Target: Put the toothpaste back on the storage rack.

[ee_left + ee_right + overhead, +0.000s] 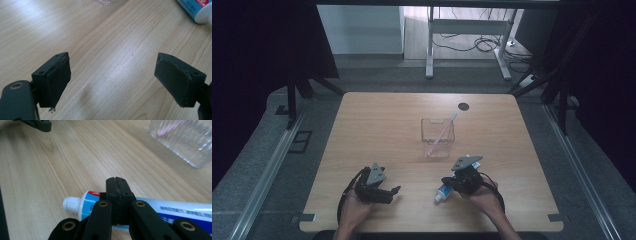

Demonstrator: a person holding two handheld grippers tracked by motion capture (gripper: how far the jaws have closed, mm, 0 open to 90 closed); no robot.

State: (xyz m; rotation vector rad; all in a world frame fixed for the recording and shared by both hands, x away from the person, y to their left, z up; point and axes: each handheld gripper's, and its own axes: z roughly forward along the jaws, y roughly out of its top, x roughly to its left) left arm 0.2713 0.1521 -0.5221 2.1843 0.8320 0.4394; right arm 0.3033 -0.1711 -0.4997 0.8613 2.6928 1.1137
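A white and blue toothpaste tube with a white cap lies on the wooden table, its cap end sticking out left of my right gripper. In the right gripper view the right gripper has its black jaws pressed together just in front of the tube, with nothing visible between the pads. My left gripper rests low near the front edge; its jaws stand wide open over bare wood. The tube's cap end lies beyond it at the upper right.
A clear ribbed plastic container stands mid-table with a pink toothbrush leaning in it. A dark round hole sits near the far edge. The container's wall is close to the right gripper's upper right.
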